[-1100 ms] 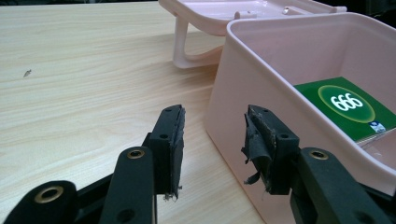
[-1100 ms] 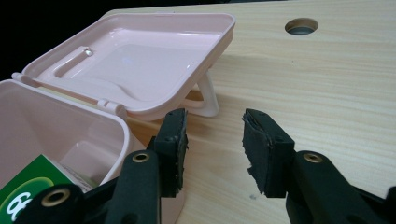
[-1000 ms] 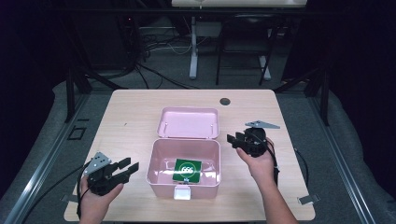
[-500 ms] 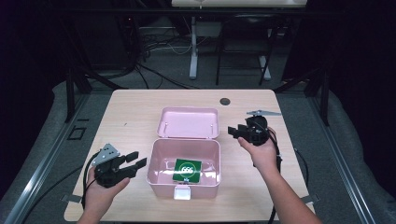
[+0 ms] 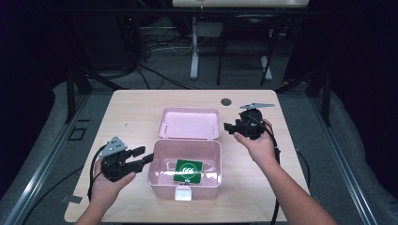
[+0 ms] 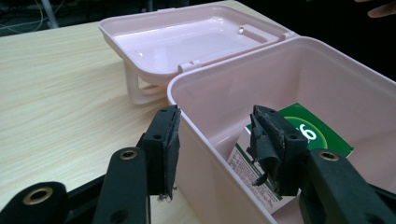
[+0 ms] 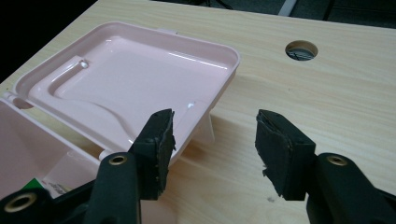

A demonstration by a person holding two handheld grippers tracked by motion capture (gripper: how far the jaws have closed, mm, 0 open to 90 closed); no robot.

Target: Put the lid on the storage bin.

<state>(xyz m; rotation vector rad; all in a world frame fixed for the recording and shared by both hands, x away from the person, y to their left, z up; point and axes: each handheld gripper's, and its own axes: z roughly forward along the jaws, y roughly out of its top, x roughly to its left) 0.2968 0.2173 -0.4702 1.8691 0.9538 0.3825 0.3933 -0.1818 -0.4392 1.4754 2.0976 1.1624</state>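
Note:
An open pink box [image 5: 206, 183] stands mid-table with its lid [image 5: 189, 123] laid back flat behind it. A green packet [image 5: 188, 171] lies inside. My left gripper [image 5: 146, 154] is at the box's left wall, pointing right. In the left gripper view the left gripper [image 6: 217, 140] has its jaws either side of the wall of the box [image 6: 327, 60], clear of it, with the packet [image 6: 322, 135] beyond. My right gripper [image 5: 228, 128] hovers right of the lid. The right gripper [image 7: 215, 140] is empty, facing the lid [image 7: 126, 65]. Both pairs of jaws have just been opening.
The wooden table [image 5: 131, 112] has a round cable hole [image 5: 226, 101] behind the right hand, also in the right gripper view as the hole [image 7: 301, 49]. The box's white latch [image 5: 183, 193] faces the near edge. Cables and a desk leg lie beyond the far edge.
Both grippers' jaws stand wider than before. The left hand has risen and moved right toward the box. The right hand has lifted and moved farther back, beside the lid.

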